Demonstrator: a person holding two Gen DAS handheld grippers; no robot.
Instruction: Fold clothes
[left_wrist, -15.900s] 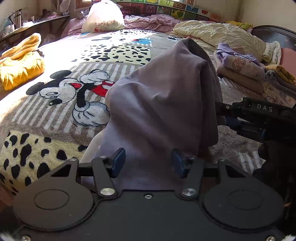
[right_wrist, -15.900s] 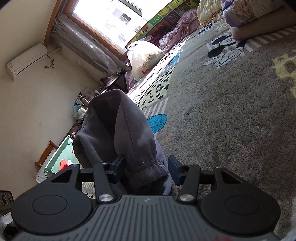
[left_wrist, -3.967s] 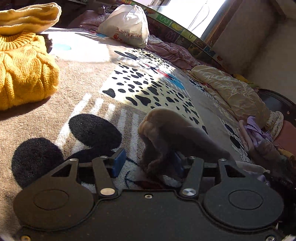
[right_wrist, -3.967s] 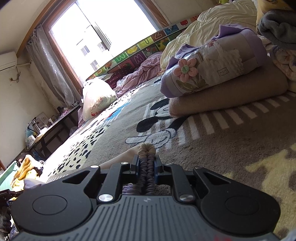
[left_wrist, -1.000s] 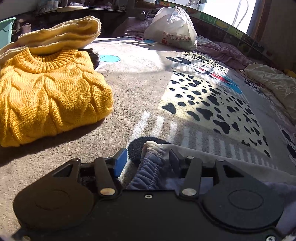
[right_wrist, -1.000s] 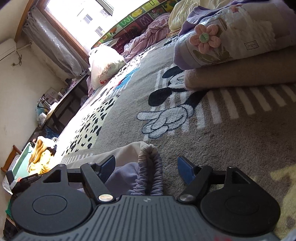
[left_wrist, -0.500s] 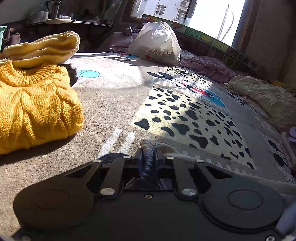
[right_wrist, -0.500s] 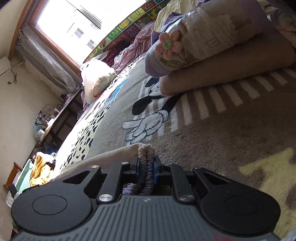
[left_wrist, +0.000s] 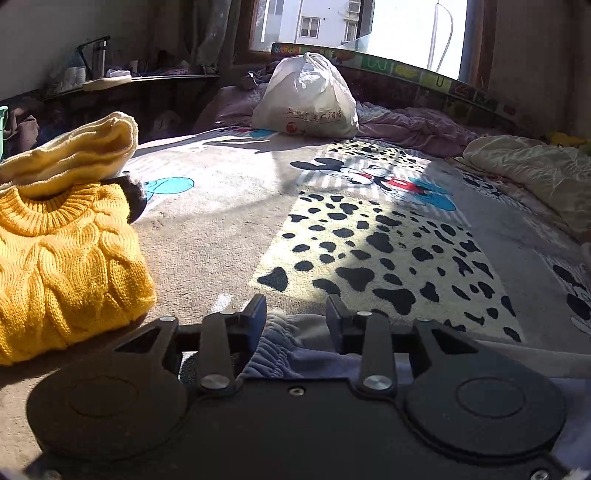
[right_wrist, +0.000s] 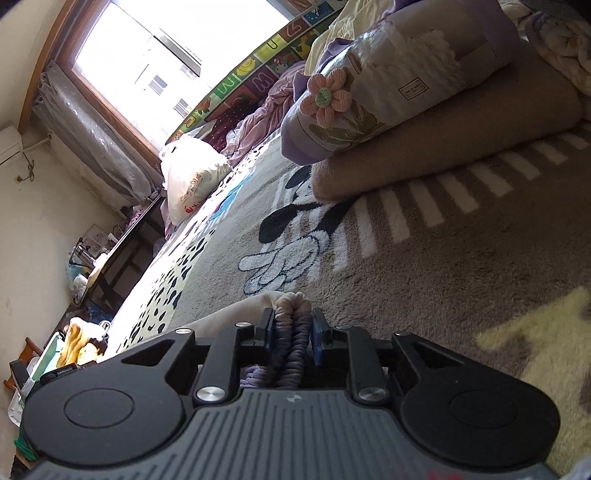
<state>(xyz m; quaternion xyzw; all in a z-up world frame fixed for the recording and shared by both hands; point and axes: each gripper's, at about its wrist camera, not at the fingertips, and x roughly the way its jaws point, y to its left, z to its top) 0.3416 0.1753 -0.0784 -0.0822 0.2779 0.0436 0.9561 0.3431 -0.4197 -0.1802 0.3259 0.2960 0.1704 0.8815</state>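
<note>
The grey trousers (left_wrist: 291, 350) lie flat on the cartoon blanket (left_wrist: 229, 236), and their gathered elastic waistband sits right at both claws. In the left wrist view the waistband lies between the fingers of the left claw (left_wrist: 296, 314), nearer the left finger; the jaws stand apart with a clear gap and neither pad presses the cloth. In the right wrist view the right claw (right_wrist: 293, 325) is pinched tight on the trousers (right_wrist: 291, 332), with the bunched waistband squeezed upright between the two pads and a pale inner layer poking out just past the fingertips. The rest of the cloth trails away to the left of that claw, flat on the blanket.

Left of the trousers, near the left claw, lies a folded yellow sweater (left_wrist: 62, 266) with a paler yellow garment (left_wrist: 77, 151) stacked behind it. Beyond the trousers, far up the blanket by the window, stands a white plastic bag (left_wrist: 306, 99). Past the right claw lie a folded tan blanket (right_wrist: 454, 140) and a purple bundle with a pink flower (right_wrist: 388, 88) on top of it.
</note>
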